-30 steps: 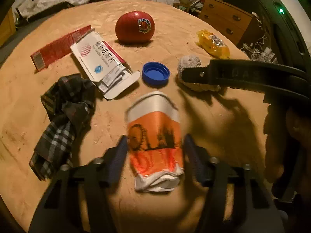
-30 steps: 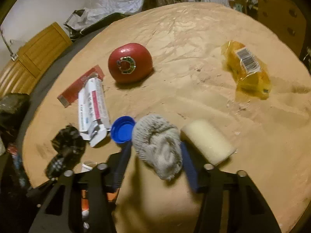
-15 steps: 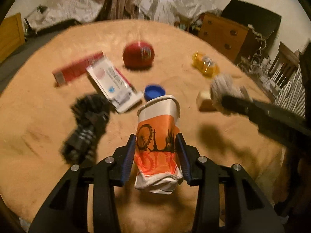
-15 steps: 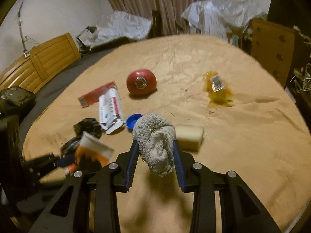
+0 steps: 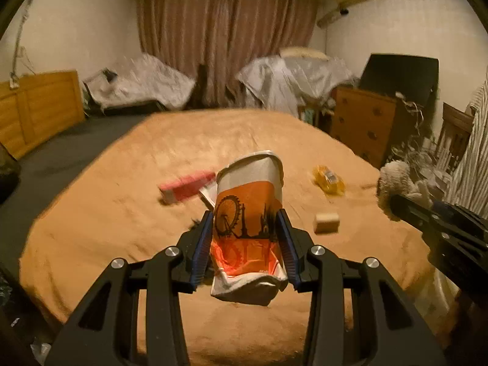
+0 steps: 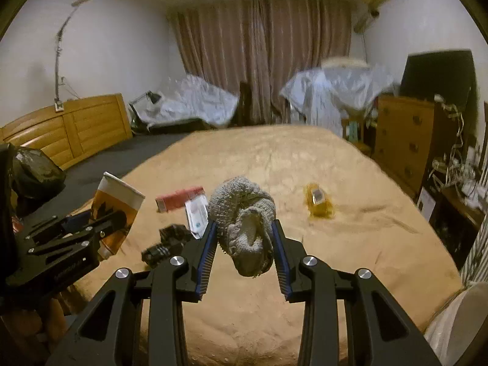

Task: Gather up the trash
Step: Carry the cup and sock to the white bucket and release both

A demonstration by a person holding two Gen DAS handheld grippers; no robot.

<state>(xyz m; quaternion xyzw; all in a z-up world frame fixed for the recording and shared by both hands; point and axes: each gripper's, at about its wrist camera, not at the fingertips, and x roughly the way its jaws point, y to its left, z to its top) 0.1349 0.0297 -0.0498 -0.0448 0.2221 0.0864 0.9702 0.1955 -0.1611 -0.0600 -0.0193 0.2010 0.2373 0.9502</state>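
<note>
The left gripper (image 5: 247, 238) holds a paper cup (image 5: 248, 213), its jaws pinching the cup's lower half, and the cup is up in the air above the bed (image 5: 122, 213). The right gripper (image 6: 244, 244) has its jaws pinching a grey cloth ball (image 6: 242, 213), also lifted clear of the bed.

The step in hand, I judge, is to carry both pieces away to a trash place, which no view shows. To do it well, both grips should stay firm but not harder: the cup is thin paper, already crushed and folded at its bottom end, so more pressure would only flatten it and let it slip. The cloth ball is soft and loose, and part of it hangs below the jaws, so quick swings could shake it out. Both grippers should travel level and apart from each other.

The cup is a cone shape, white at the rim, orange with a black wheel drawing. The cloth looks knitted and rough. On the plush tan bed cover remain a flat red box (image 5: 186, 186), a shiny yellow wrapper (image 5: 329, 180) and a small pale block (image 5: 327, 222), farther away.
</note>
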